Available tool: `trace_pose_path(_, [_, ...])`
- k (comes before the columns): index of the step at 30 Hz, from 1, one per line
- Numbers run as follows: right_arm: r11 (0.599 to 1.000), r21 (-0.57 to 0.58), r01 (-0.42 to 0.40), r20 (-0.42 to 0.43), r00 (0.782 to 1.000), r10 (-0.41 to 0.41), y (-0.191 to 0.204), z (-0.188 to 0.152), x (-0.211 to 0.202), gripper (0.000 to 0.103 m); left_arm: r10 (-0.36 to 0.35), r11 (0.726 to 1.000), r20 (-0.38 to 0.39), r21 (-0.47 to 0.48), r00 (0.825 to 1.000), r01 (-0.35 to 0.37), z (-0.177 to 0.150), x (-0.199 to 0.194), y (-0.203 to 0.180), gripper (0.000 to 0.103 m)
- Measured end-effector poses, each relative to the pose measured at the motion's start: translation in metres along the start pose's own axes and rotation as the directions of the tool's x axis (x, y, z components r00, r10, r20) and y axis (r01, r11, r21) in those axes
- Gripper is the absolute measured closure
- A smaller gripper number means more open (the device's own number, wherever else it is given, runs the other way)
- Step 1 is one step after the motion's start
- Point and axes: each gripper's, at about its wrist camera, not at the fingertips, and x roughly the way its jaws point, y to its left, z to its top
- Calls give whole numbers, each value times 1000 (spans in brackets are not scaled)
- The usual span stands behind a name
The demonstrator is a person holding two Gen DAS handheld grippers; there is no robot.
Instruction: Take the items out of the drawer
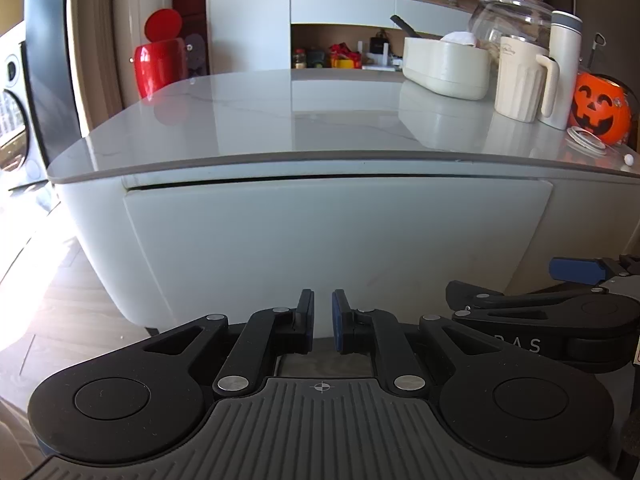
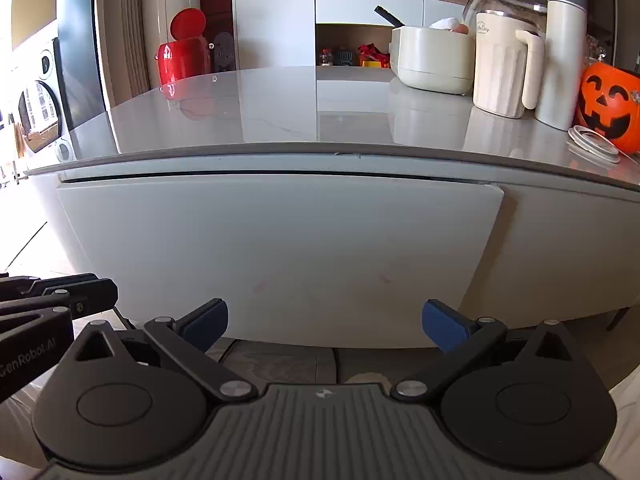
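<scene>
left gripper [image 1: 322,320]: nearest in its own view, fingers drawn almost together with only a thin gap, nothing between them; its side shows at the left edge of the right wrist view, cut off there.
right gripper [image 2: 325,326]: fingers spread wide, empty; in the left wrist view only part of it shows at the lower right.
drawer [image 2: 276,256]: one pale front panel just ahead of both grippers, pushed in under the tabletop with a dark slit along its top; contents hidden.
tabletop [image 1: 280,120]: one glossy grey slab; its right end is cut off.
on the table, right side: one cream tub [image 1: 446,66], one ribbed cream jug [image 1: 520,80], one tall white flask [image 1: 564,68], one glass jar [image 1: 510,16] partly hidden behind them, one orange pumpkin pail [image 1: 600,108], rings [image 1: 588,140] lying flat, number hard to make out.
far left: one red bin [image 1: 160,62], lid up.
far shelf: small items too small to tell.
</scene>
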Motion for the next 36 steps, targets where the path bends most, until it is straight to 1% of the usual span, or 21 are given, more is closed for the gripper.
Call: trace_pose_path(36, [1000, -15, -9, 3, 1000, 9, 0, -2, 1, 0, 5, 1000, -10, -7, 1000, -5, -3, 1, 3, 92])
